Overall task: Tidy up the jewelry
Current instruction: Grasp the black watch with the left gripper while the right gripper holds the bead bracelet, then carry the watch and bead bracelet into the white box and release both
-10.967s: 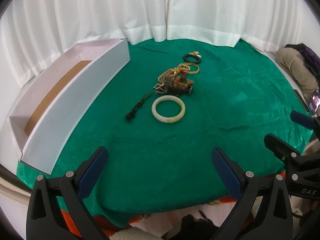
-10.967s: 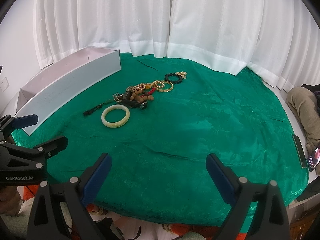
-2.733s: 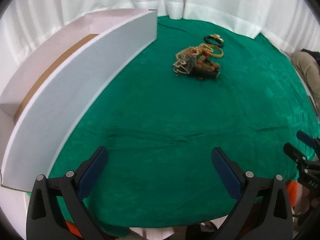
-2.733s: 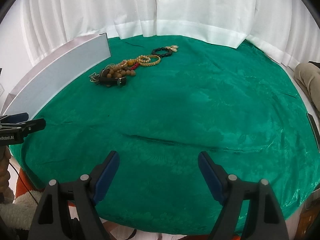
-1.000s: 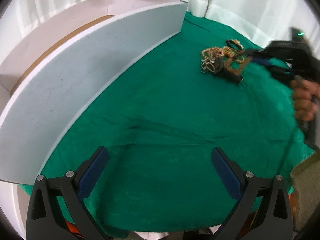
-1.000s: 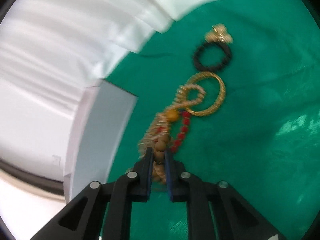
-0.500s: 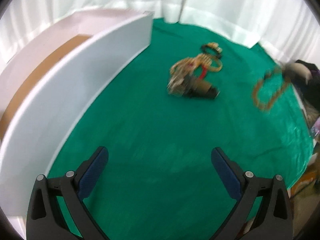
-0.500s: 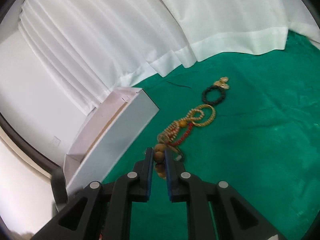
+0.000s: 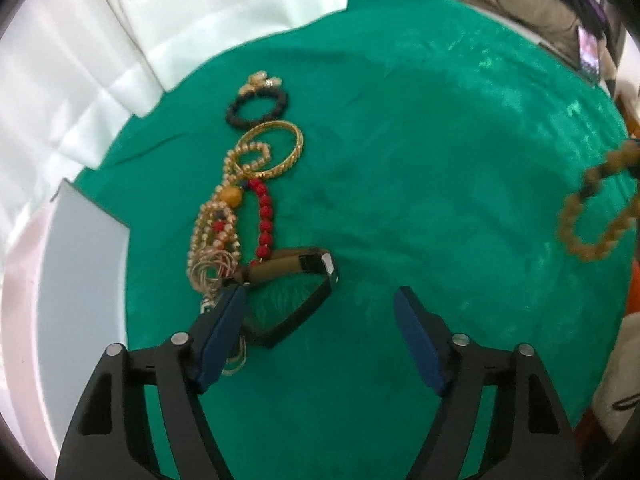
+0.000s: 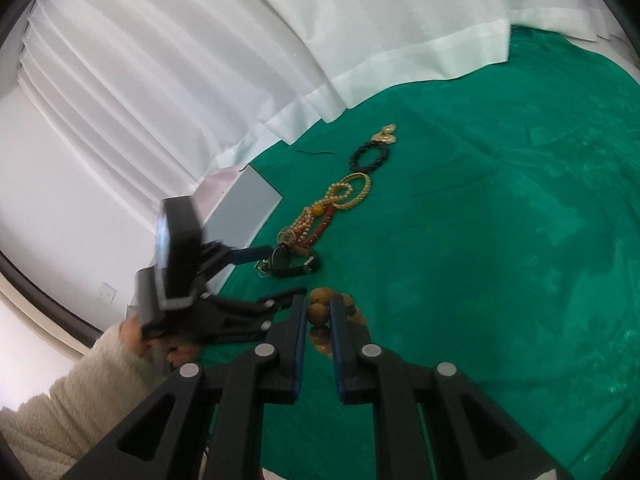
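Bracelet (image 10: 319,312) within right gripper (image 10: 318,310)

Passage: bare green cloth (image 9: 420,184) right of jewelry pile (image 9: 244,216); obstruction: white box (image 9: 76,280) left of pile.

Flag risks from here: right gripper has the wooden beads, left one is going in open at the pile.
1. The right gripper pinches only a bead or two of the wooden bead bracelet; the rest dangles and could slip or swing.
2. The left gripper is open at the black watch, whose end touches the tangled gold chains and red beads; lifting may drag them along.
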### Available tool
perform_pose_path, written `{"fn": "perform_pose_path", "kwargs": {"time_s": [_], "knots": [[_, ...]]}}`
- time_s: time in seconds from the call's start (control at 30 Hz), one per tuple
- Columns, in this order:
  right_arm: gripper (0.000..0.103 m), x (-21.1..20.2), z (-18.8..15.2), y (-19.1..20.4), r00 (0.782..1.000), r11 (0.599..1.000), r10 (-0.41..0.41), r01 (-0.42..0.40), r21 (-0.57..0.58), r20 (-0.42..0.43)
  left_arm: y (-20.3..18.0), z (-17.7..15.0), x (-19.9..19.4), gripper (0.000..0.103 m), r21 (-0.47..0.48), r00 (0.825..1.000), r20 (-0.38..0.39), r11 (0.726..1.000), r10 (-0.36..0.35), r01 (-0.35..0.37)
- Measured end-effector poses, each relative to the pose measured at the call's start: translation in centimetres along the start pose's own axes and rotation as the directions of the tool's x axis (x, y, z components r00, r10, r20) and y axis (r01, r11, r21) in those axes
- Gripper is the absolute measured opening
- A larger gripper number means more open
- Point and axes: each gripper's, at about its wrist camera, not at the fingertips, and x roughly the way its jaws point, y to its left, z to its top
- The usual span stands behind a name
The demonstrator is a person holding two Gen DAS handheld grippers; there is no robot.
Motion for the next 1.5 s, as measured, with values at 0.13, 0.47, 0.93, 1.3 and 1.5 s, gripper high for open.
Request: {"fn": "perform_pose_path", "kwargs": {"time_s": [0.13,0.47,0.93,1.3,1.5], "knots": [[0.012,-0.5,-0.2,-0.5,1.0,1.0,-0.003,0.003,0.01,0.004,0.1,0.2,2.0,0.026,-0.012,0.997,-0.076,1.0,-0.025,0.024],[0.012,-1.1,0.4,0.0,0.999,0.999,0.032,-0.032,0.013,0.014,3.0,-2.6,-4.9,0.003,-0.36,0.977,0.104,0.908,-0.189,0.214],[0.012,1.8,4.2,7.4,0.996,0.99,0.09,-0.092,-0.108,-0.023,6.8,-12.2,-15.6,0.036,-0.535,0.966,0.25,0.821,-0.07,0.198],[0.012,0.4,3.6,7.5,0.998,0.993,0.059,-0.061,-0.099,-0.025,3.3,-5.2,-4.6,0.072,-0.298,0.97,0.18,0.93,-0.164,0.213],[0.012,0.1,3.3,5.6,0.999,0.996,0.034,-0.037,-0.079,-0.038,2.4,-3.2,-1.3,0.016,-0.254,0.974,0.143,0.945,-0.175,0.207]]}}
